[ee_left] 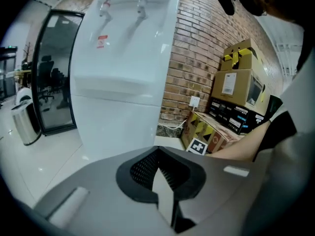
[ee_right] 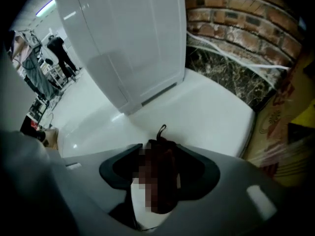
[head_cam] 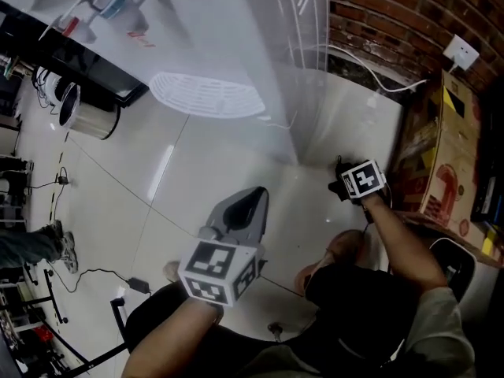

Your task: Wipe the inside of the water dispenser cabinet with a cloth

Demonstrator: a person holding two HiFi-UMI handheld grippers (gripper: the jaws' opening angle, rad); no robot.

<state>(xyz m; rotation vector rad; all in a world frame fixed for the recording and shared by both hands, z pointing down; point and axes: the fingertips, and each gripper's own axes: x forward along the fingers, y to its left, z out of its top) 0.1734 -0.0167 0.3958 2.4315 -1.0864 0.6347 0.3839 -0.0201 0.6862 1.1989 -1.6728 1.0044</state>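
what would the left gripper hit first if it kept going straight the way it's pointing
Probably the tall white water dispenser, low on its front panel near the right corner. Nothing shows between it and the shut left gripper, though depth is hard to judge.

A black-and-white marker cube [head_cam: 219, 270] tops the grey left hand-held gripper [head_cam: 256, 197]

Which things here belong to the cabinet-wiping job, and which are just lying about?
Job:
- dispenser
- cloth, between the open jaws of the right gripper

Lying about:
- boxes
- bin
- socket
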